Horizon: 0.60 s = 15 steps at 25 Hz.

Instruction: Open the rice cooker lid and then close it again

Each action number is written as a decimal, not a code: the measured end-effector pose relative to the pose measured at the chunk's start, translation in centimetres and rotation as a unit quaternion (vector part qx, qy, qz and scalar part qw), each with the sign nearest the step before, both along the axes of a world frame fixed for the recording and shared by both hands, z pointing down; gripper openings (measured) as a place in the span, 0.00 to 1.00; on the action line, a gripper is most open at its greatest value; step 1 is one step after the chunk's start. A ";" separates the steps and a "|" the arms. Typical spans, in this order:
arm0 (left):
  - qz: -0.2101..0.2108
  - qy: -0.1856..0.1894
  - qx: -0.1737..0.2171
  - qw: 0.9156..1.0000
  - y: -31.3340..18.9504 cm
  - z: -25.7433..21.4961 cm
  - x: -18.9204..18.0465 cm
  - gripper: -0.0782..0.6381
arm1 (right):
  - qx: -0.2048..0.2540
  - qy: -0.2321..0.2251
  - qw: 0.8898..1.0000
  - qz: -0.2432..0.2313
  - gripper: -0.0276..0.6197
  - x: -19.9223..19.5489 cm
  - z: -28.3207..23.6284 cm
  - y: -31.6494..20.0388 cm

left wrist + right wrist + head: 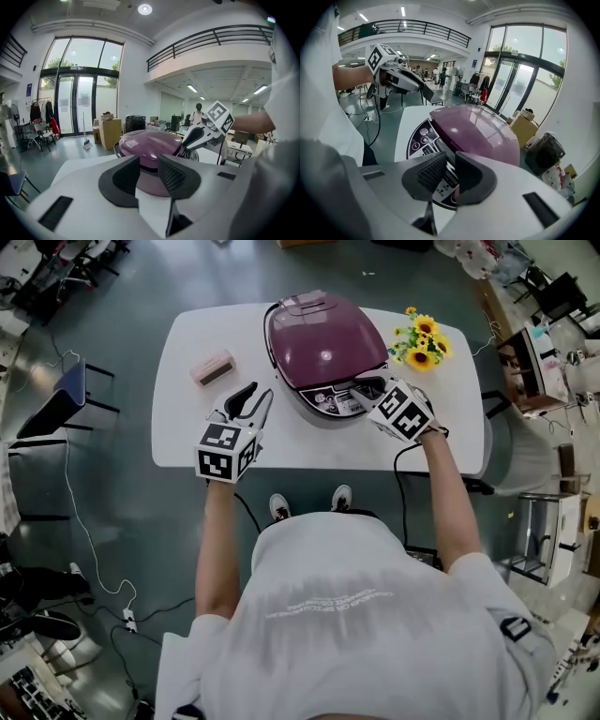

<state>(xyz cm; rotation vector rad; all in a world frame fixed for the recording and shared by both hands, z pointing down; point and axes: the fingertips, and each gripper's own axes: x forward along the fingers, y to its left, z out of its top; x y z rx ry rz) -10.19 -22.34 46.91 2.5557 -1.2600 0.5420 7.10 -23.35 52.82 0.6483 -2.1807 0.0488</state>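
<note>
The right gripper [363,396], jaws narrow and empty, sat at the front of the glossy purple rice cooker [323,343], nearer than the half-open left gripper [254,396].

Floor [141,296]: dark grey-green, glossy, catching the light.
Counter [183,418]: white, rounded corners.
Windows: tall dark-framed glass doors [77,105], daylight and trees [55,63] beyond.
Ceiling: round recessed lamp [145,9], strip lights [191,88] further back.
Upper level: balcony with black railing [206,40] along white walls [133,84].
Furniture: cardboard box [111,132], clothes rack [41,112], blue chair [67,388].
</note>
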 end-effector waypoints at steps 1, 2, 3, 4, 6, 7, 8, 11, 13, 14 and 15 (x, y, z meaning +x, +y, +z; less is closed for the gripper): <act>0.000 0.001 0.001 1.000 -0.1 -0.1 0.0 0.29 | 0.002 0.003 1.000 -0.001 0.14 0.0 0.1 -0.1; 0.000 0.002 0.002 1.000 -0.2 -0.2 -0.1 0.29 | 0.004 0.005 1.000 0.000 0.14 0.0 0.1 -0.1; 0.000 0.003 0.003 1.000 -0.3 -0.2 -0.1 0.29 | 0.007 0.003 1.000 -0.001 0.15 -0.1 0.0 -0.1; 0.000 0.003 0.004 1.000 -0.3 -0.3 -0.1 0.29 | 0.015 0.002 1.000 -0.006 0.15 -0.2 0.0 -0.1; -0.003 0.004 0.002 1.000 -0.4 -0.2 -0.2 0.29 | 0.039 0.010 0.999 -0.029 0.15 -0.2 0.1 0.0; -0.005 0.004 0.001 1.000 -0.4 -0.1 -0.3 0.29 | 0.046 0.015 0.998 -0.039 0.15 -0.1 0.2 0.1; -0.007 0.004 0.000 1.000 -0.5 -0.1 -0.5 0.29 | 0.046 0.014 0.998 -0.042 0.15 0.0 0.2 0.1; -0.018 0.005 0.005 1.000 -1.3 -0.8 -1.2 0.29 | 0.033 -0.010 0.999 -0.026 0.19 -0.3 -0.5 -0.4; -0.028 0.012 0.014 0.999 -1.8 -1.5 -1.6 0.29 | 0.031 -0.027 0.999 -0.011 0.19 -0.4 -0.9 -0.7; -0.031 0.016 0.021 0.999 -1.8 -1.7 -1.7 0.29 | 0.033 -0.033 0.999 -0.005 0.19 -0.3 -0.9 -0.8; -0.032 0.019 0.028 0.999 -1.7 -1.9 -1.7 0.29 | 0.035 -0.038 0.999 0.000 0.19 -0.2 -0.8 -0.8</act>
